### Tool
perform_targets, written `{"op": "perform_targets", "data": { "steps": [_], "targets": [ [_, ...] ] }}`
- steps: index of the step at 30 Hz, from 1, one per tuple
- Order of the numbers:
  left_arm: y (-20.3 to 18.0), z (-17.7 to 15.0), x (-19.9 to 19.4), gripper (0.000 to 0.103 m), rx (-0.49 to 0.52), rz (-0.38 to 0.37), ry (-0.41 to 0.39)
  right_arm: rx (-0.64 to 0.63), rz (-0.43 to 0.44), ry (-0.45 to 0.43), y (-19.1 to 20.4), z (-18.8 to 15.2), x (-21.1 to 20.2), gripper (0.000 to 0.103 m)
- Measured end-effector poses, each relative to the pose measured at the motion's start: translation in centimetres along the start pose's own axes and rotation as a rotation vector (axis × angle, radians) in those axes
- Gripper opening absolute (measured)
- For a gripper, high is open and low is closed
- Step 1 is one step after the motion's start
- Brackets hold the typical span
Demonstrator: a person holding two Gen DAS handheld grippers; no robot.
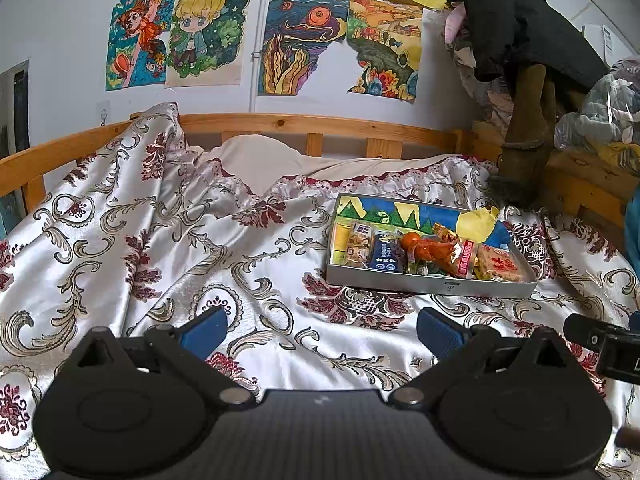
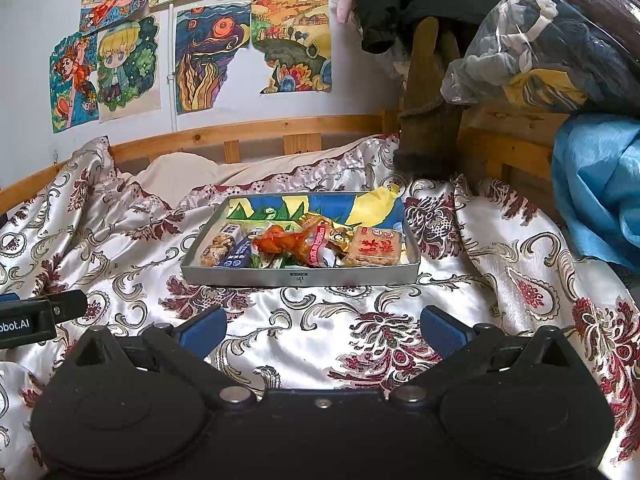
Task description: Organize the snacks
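Note:
A shallow grey box (image 1: 430, 283) (image 2: 300, 276) lined with a colourful drawing sits on the patterned bedspread. Inside lie several wrapped snacks: an orange-red chicken pack (image 1: 434, 250) (image 2: 292, 244), a dark blue packet (image 1: 384, 258) (image 2: 237, 258), a square cracker pack (image 1: 502, 265) (image 2: 374, 250) and a clear biscuit pack (image 1: 360, 245) (image 2: 219, 246). My left gripper (image 1: 322, 330) hovers open over the bedspread, left of and before the box. My right gripper (image 2: 323, 330) hangs open straight in front of the box. Nothing sits between either pair of blue pads.
A wooden bed rail (image 1: 304, 123) (image 2: 248, 132) runs behind the bedspread under a wall of drawings. Dark clothes (image 1: 520, 20) and a bagged bundle (image 2: 552, 40) pile up at the right, with blue cloth (image 2: 596, 184). The other gripper's black body pokes in at each view's edge.

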State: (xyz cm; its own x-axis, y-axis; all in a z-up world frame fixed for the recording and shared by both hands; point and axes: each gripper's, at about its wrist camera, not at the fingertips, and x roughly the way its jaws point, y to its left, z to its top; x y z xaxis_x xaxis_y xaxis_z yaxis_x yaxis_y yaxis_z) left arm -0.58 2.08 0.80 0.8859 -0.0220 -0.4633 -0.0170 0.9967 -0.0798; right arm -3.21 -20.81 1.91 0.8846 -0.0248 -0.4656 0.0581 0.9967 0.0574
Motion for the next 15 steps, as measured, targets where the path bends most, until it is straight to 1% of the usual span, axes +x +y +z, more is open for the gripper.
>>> {"op": "perform_targets", "data": {
  "steps": [15],
  "targets": [
    [0.12, -0.12, 0.1, 0.103, -0.002, -0.005, 0.007, -0.001, -0.001, 0.002, 0.05, -0.05, 0.0, 0.102]
  ]
}}
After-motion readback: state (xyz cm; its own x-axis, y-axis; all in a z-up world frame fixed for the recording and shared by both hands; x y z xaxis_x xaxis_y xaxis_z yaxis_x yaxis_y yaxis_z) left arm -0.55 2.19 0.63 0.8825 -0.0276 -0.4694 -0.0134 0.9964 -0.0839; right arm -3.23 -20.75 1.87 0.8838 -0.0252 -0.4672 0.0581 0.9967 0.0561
